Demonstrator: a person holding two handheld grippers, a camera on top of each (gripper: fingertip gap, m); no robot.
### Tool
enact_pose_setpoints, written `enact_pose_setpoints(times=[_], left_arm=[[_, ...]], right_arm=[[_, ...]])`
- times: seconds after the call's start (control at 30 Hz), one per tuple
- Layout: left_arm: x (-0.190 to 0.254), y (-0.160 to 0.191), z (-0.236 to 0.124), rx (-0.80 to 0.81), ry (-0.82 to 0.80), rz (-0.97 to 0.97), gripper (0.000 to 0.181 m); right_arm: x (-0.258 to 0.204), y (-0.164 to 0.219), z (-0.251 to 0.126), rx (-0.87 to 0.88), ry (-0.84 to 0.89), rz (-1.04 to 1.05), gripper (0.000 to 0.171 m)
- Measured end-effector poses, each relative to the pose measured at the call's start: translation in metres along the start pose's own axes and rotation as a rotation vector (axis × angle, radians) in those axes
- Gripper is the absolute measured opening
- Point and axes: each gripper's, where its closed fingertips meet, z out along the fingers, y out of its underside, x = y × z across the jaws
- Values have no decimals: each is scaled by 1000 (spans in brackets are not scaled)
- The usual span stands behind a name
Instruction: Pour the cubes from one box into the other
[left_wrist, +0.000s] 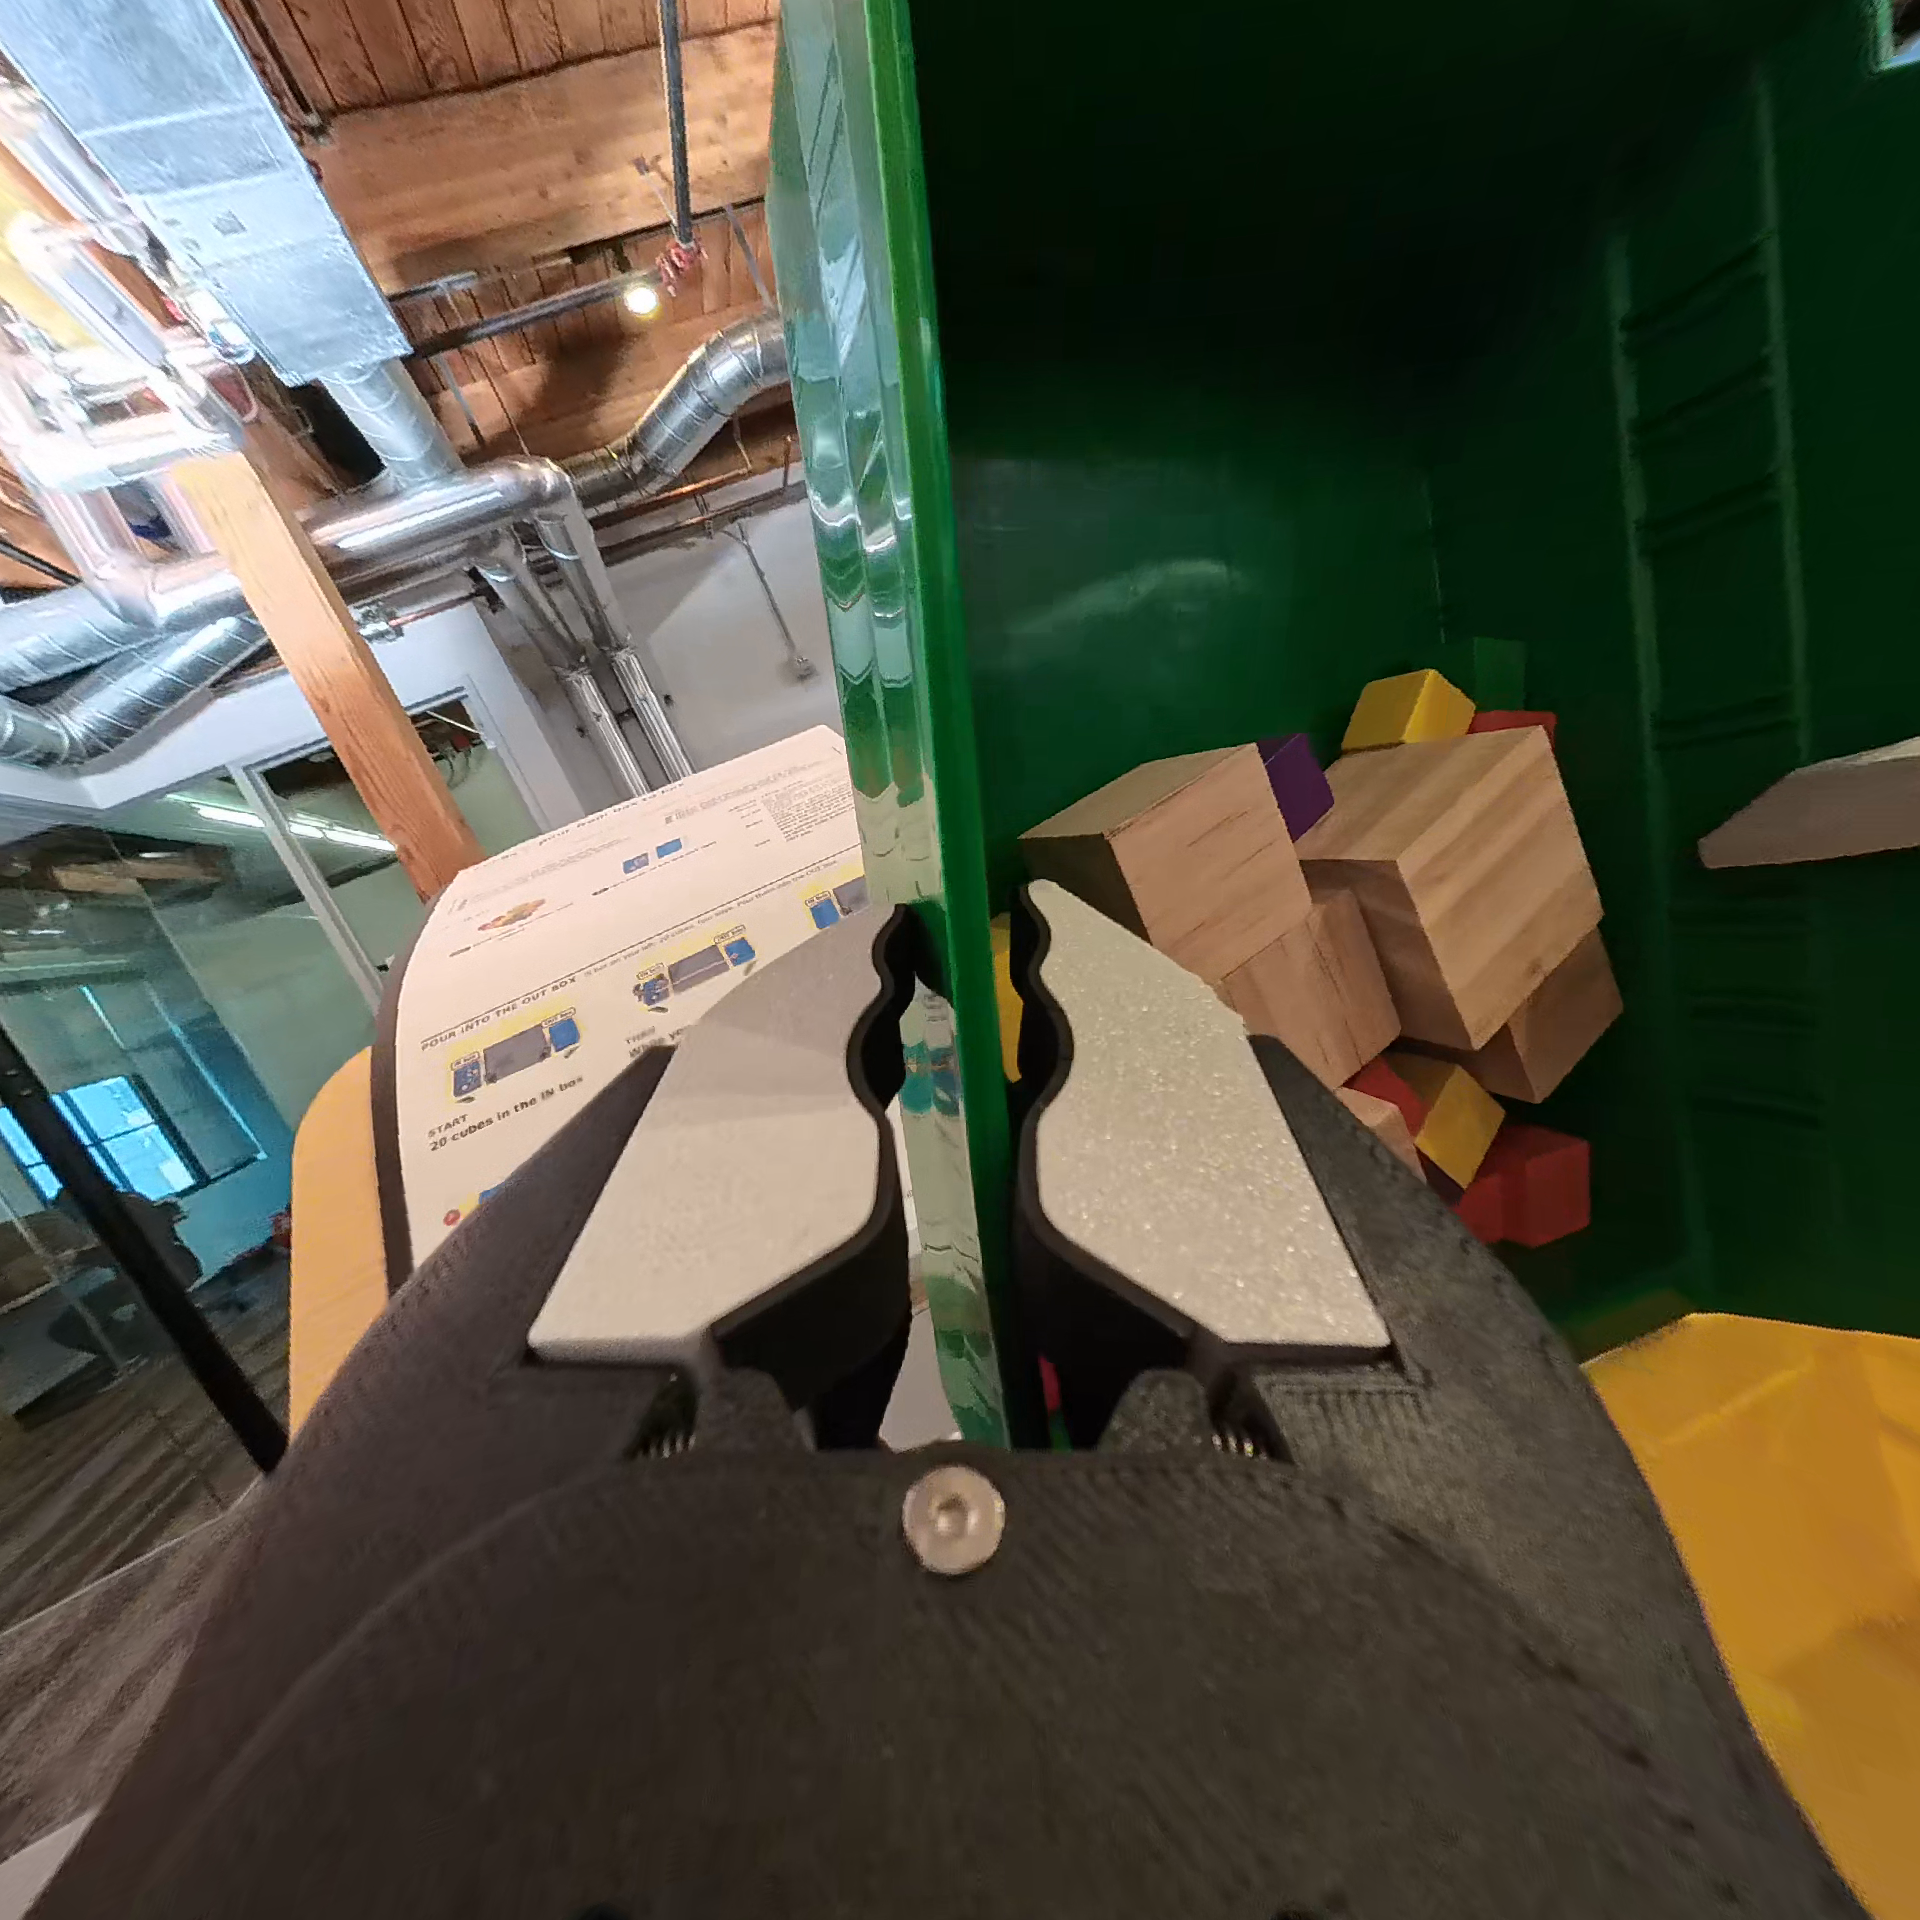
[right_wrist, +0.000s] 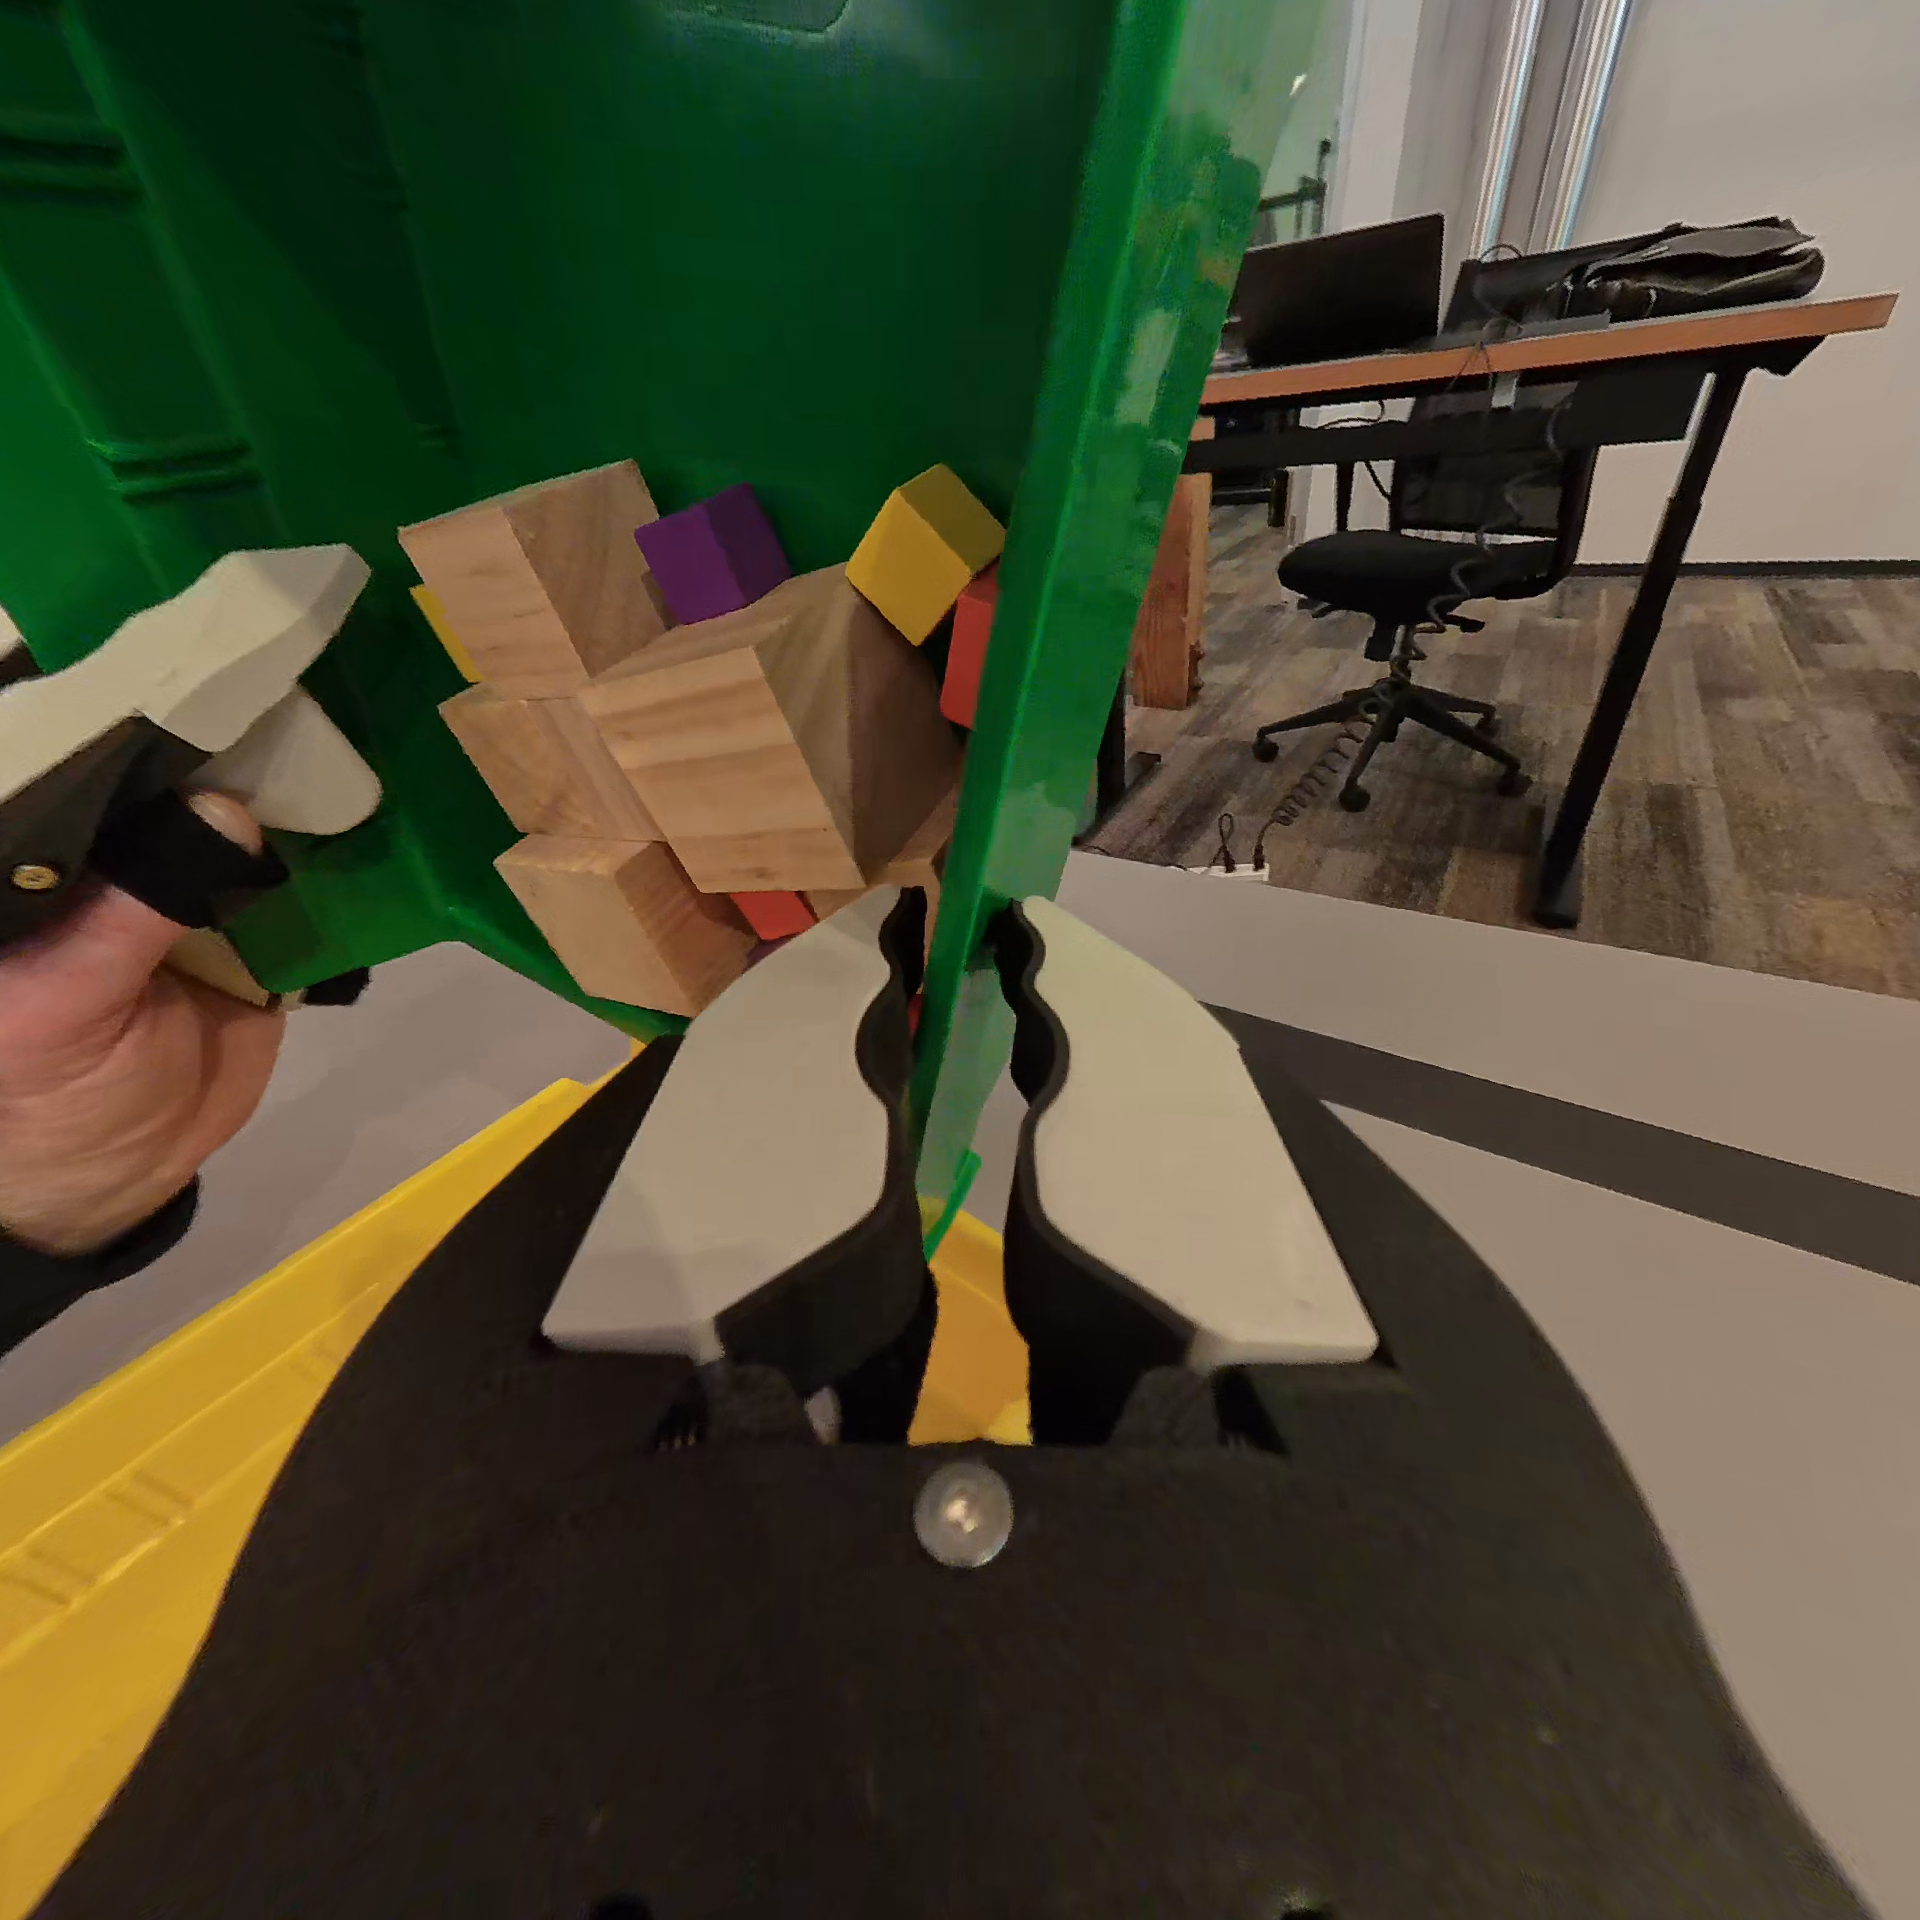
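Note:
A green box (left_wrist: 1195, 416) is lifted and tipped steeply over a yellow box (left_wrist: 1787, 1538). My left gripper (left_wrist: 966, 935) is shut on the green box's left wall. My right gripper (right_wrist: 956, 925) is shut on its right wall (right_wrist: 1081, 582). Several cubes are piled at the low end of the green box: large plain wooden ones (left_wrist: 1455, 873), small yellow (left_wrist: 1408, 712), purple (left_wrist: 1299, 784) and red (left_wrist: 1527, 1184) ones. They also show in the right wrist view (right_wrist: 727, 727). The yellow box (right_wrist: 156, 1507) lies just below. The left gripper (right_wrist: 197, 675) shows in the right wrist view with a hand (right_wrist: 114, 1060) on it.
A printed instruction sheet (left_wrist: 623, 987) lies on the table (right_wrist: 1558, 1299) to the left. A dark stripe (right_wrist: 1610, 1143) crosses the grey table top. Beyond the table stand a desk (right_wrist: 1558, 353) and a black office chair (right_wrist: 1403, 623).

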Motion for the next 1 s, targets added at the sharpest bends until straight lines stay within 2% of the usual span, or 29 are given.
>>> enact_pose_setpoints(times=[0.03, 0.3, 0.5, 1.0], left_arm=[[-1, -1, -1, 12, -5, -9, 17], [2, -2, -9, 69, -37, 10, 17], [3, 9, -15, 84, -76, -39, 17], [0, 10, -18, 120, -99, -31, 18]], right_arm=[[-2, -1, -1, 14, -11, 16, 9], [-4, 0, -5, 82, -47, 91, 10], [-5, 2, -6, 104, -46, 91, 11], [-8, 2, -5, 158, -9, 78, 11]])
